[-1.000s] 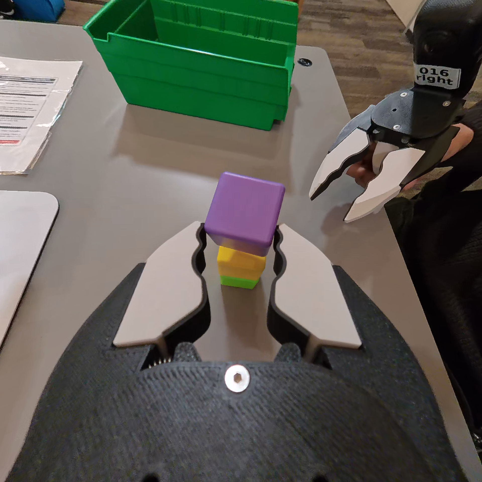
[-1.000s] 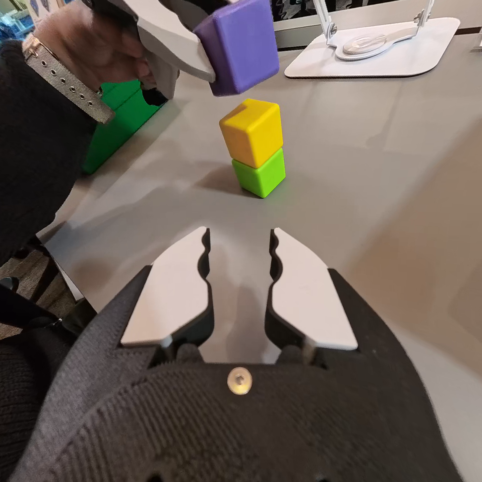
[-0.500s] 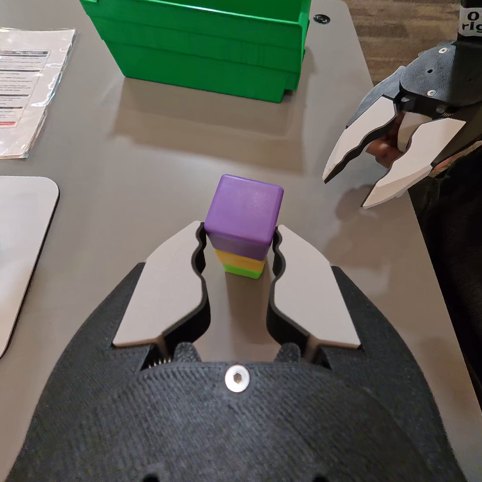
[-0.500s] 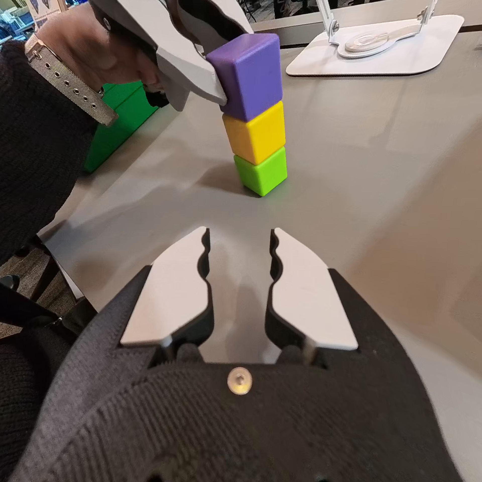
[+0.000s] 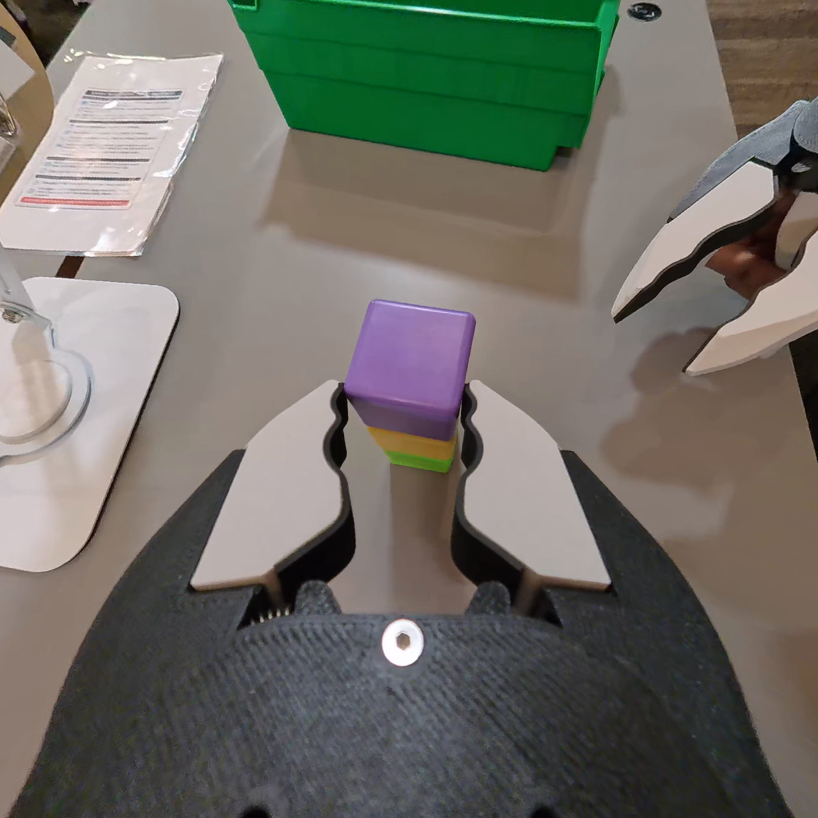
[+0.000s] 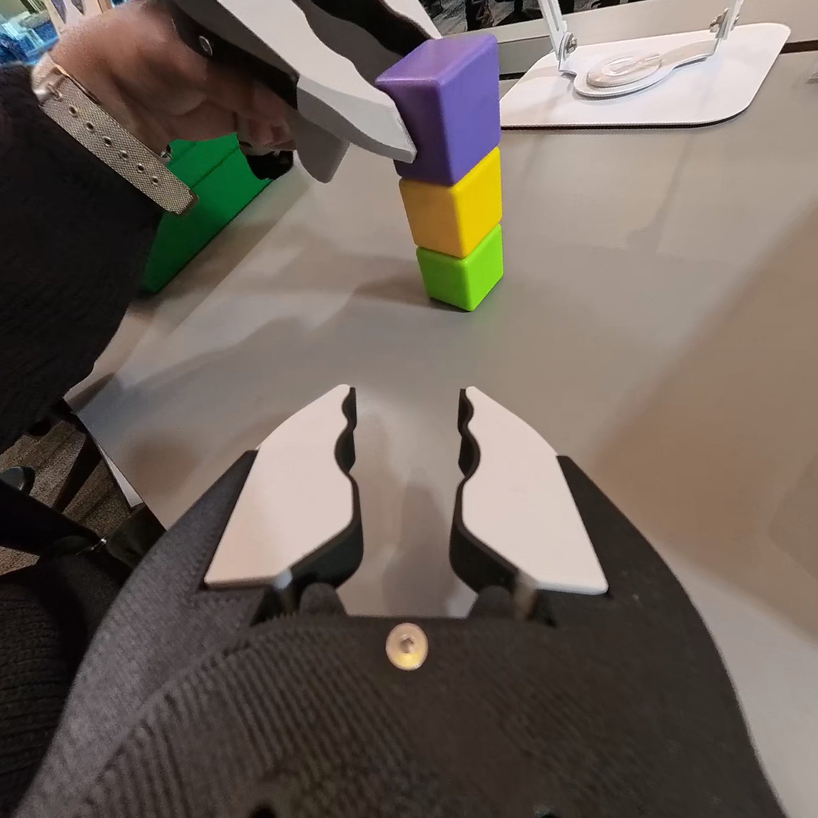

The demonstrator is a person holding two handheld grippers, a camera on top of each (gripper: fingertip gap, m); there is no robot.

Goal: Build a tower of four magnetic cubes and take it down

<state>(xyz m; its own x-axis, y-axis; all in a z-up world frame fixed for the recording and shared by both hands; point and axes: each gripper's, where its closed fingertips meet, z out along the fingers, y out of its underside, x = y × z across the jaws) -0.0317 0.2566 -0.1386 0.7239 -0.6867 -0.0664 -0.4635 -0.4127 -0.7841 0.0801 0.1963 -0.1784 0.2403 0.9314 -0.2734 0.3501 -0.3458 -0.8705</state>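
A purple cube [image 5: 409, 358] rests on a yellow cube [image 5: 414, 442], which sits on a green cube [image 5: 420, 462] on the grey table. My left gripper [image 5: 405, 389] is shut on the purple cube, one fingertip on each side. The right wrist view shows the stack from the side: purple cube [image 6: 456, 106], yellow cube [image 6: 451, 212], green cube [image 6: 460, 274], with a left finger [image 6: 354, 106] against the purple cube. My right gripper [image 6: 407, 391] is open and empty, low over the table short of the stack. It also shows in the left wrist view [image 5: 650, 345], at the right.
A green bin [image 5: 420, 88] stands behind the stack. A laminated sheet [image 5: 102, 150] lies at the far left. A white stand base [image 5: 66, 398] lies at the left. The table's right edge [image 5: 752, 221] runs near my right gripper. A hand with a watch strap [image 6: 110, 137] holds the left gripper.
My left gripper has lowered the purple cube onto the yellow cube, so it now rests on the stack. The right gripper has stayed open and almost still.
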